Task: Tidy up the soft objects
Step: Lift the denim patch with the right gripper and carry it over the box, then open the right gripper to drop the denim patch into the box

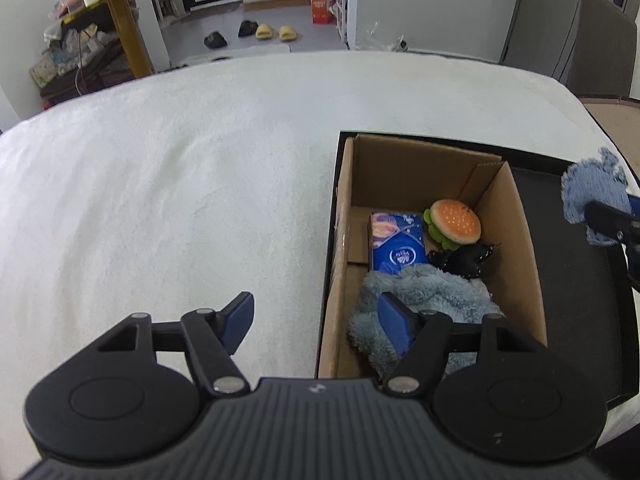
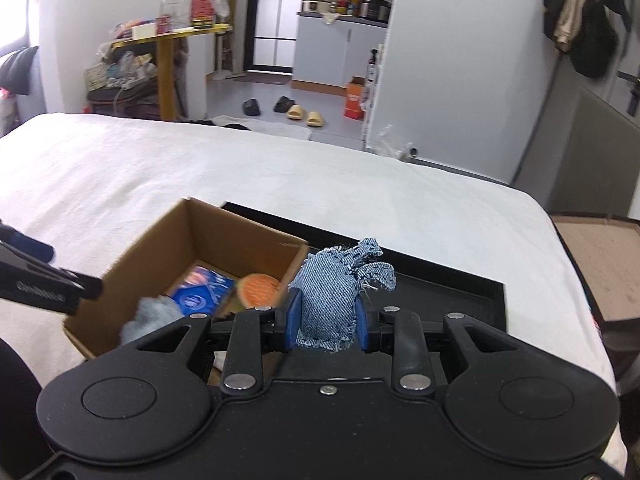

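Note:
An open cardboard box [image 1: 516,216] [image 2: 160,240] stands in a black tray [image 1: 568,280] [image 2: 440,292] on the bed. Inside lie a plush burger [image 1: 454,222] [image 2: 258,288], a blue tissue pack [image 1: 396,246] [image 2: 202,292], a black soft toy [image 1: 464,260] and a fluffy grey-blue cloth [image 1: 436,296] [image 2: 150,316]. My left gripper [image 1: 316,320] is open and straddles the box's left wall, with its right finger over the fluffy cloth and nothing pinched. My right gripper [image 2: 328,320] is shut on a frayed denim scrap [image 2: 332,292] [image 1: 588,192], held above the tray just right of the box.
A white fluffy cover [image 1: 180,180] spreads over the bed left of and beyond the box. Past the far edge are a yellow table [image 2: 168,64] piled with clutter, slippers [image 2: 304,114] and an orange carton [image 2: 354,98] on the floor. A padded headboard [image 2: 592,152] stands at right.

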{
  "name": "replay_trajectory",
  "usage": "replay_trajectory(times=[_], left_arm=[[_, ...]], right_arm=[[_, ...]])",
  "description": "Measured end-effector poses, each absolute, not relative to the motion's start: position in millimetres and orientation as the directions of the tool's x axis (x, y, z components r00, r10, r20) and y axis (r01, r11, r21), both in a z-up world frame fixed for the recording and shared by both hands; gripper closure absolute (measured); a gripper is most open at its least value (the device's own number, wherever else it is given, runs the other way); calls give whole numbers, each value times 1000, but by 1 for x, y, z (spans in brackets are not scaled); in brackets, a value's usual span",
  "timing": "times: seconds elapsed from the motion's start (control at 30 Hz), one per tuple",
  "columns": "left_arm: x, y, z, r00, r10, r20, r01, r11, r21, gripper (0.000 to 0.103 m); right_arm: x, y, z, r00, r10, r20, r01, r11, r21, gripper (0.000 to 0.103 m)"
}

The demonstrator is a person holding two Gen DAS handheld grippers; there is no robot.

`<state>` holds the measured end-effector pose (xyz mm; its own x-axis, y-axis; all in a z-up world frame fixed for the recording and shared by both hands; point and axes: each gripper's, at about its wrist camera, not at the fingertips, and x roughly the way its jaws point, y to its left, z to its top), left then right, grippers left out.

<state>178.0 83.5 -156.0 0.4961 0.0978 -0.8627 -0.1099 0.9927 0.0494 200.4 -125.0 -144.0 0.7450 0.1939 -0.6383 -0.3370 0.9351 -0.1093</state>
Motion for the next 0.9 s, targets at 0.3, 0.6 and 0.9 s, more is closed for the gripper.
replay_trajectory(times=[0.3, 0.6, 0.9], left_arm=[[188, 90, -175, 411, 61, -910, -102, 995, 21, 76], [188, 96, -177, 418, -27, -908, -78, 995, -65, 92], [184, 93, -170, 445, -14, -895, -69, 996, -50, 89]], right_arm=[[208, -80, -140, 735, 221, -641, -396, 908, -141, 75], [211, -50, -138, 722, 244, -647, -447, 879, -167, 71], [198, -51, -128, 751, 257, -608, -451, 873, -188, 45]])
